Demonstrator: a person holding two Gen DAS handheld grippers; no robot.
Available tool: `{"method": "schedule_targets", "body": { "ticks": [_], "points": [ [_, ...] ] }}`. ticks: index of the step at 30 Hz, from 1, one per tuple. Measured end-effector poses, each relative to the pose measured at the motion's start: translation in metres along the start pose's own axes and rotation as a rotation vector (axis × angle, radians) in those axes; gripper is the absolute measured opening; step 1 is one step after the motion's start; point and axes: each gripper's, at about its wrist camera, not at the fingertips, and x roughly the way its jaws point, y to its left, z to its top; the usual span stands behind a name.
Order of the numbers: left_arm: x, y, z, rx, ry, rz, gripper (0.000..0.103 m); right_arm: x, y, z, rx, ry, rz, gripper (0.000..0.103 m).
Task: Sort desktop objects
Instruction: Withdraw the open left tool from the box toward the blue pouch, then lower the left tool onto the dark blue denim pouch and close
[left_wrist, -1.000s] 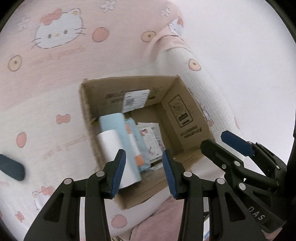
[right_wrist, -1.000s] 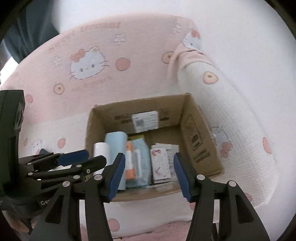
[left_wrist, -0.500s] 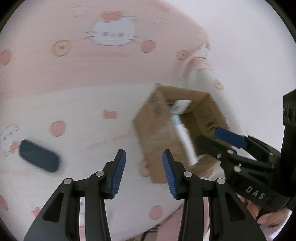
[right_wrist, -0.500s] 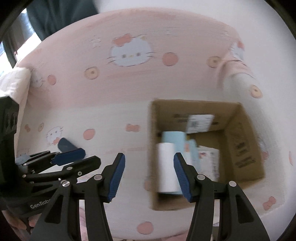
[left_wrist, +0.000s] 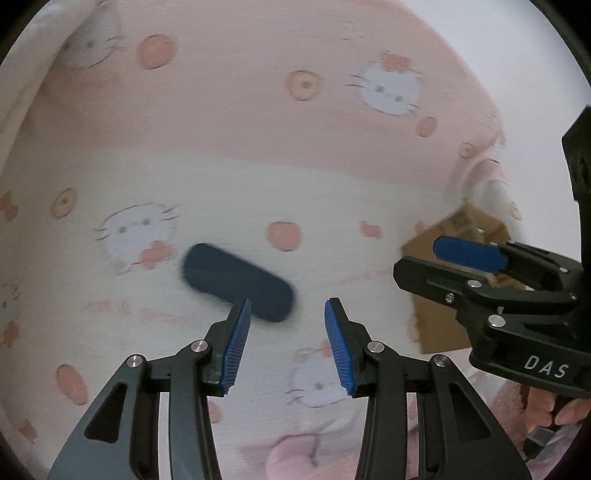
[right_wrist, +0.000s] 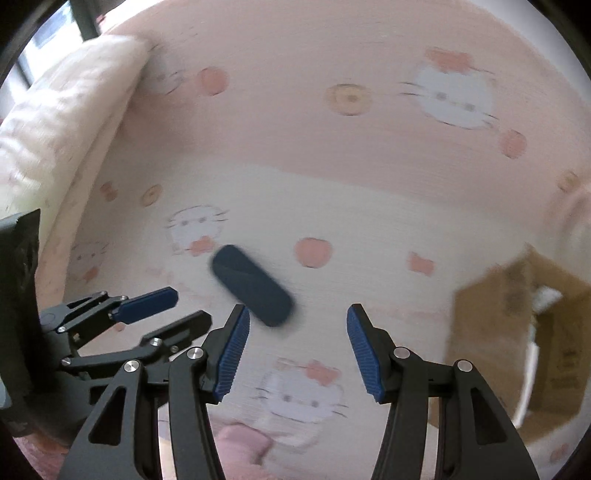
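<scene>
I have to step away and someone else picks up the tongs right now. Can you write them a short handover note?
Left tongs: open, nothing between the pads.
Right tongs: open, nothing held.
Dark blue oblong case: lies loose on the cartoon-cat sofa cover, just ahead of both tongs.
Cardboard box: stands to the right on the seat; its contents are too blurred to name.
Done: cannot tell.
Left: likely pick up the case and put it in the box.
</scene>
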Motion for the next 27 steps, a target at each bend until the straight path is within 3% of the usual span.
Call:
{"method": "schedule_targets", "body": {
  "ticks": [6,10,20,27],
  "points": [
    [0.006,0.038,0.004,-0.081,0.004,0.021,0.046,0.027,0.027,0.019,-0.047,0.026,0.062,0.053],
    [0.027,0.049,0.006,-0.139,0.032,0.016,0.046,0.050,0.024,0.024,-0.045,0.061,0.102,0.055],
    [0.102,0.077,-0.015,-0.270,0.177,-0.007,0.047,0.122,-0.046,-0.001,0.163,0.199,0.156,0.057],
    [0.126,0.085,-0.029,-0.331,0.155,-0.078,0.047,0.153,-0.073,-0.034,0.272,0.222,0.203,0.058]
  ]
}}
